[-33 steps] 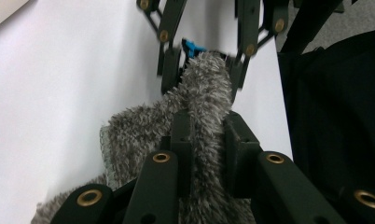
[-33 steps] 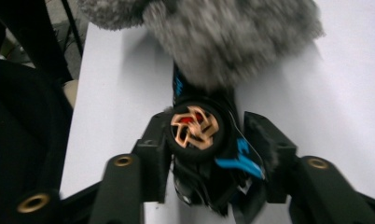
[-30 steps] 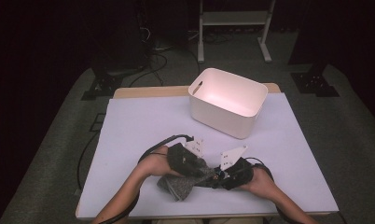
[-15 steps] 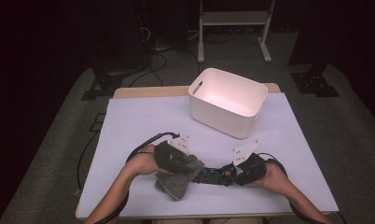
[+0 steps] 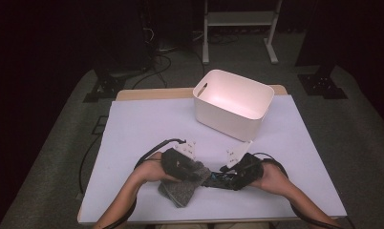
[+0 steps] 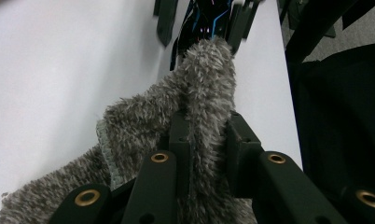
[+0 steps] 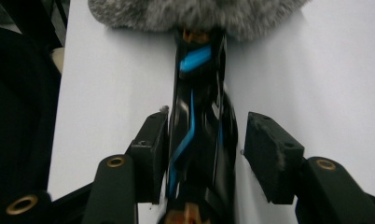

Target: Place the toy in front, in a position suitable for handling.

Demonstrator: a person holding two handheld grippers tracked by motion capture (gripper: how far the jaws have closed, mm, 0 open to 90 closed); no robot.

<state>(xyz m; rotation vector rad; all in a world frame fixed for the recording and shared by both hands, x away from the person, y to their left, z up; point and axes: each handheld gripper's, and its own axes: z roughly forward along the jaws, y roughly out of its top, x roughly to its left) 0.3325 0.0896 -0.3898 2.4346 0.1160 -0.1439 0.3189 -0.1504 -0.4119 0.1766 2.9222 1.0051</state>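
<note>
A grey fuzzy cloth (image 5: 179, 192) lies near the table's front edge. My left gripper (image 5: 199, 172) is shut on a raised fold of the cloth (image 6: 209, 79), the pile bulging between its jaws (image 6: 206, 135). A slim black object with blue lines (image 5: 214, 182) runs from the cloth toward my right gripper (image 5: 224, 178). In the right gripper view this object (image 7: 199, 116) sits between the jaws of that gripper (image 7: 204, 149), its far end under the cloth (image 7: 195, 14). The jaws have just been opening; the right pad (image 7: 269, 156) stands clear of the object.
A white plastic bin (image 5: 223, 125) stands empty at the back right of the white table top (image 5: 147, 124). Cables trail from both grippers. Beyond the table are dark floor, black stands and a white frame (image 5: 238, 19).
The right hand has drawn away to the right from the left one, and the black object now shows between them. The right jaws stand wider. The left gripper keeps the cloth.
</note>
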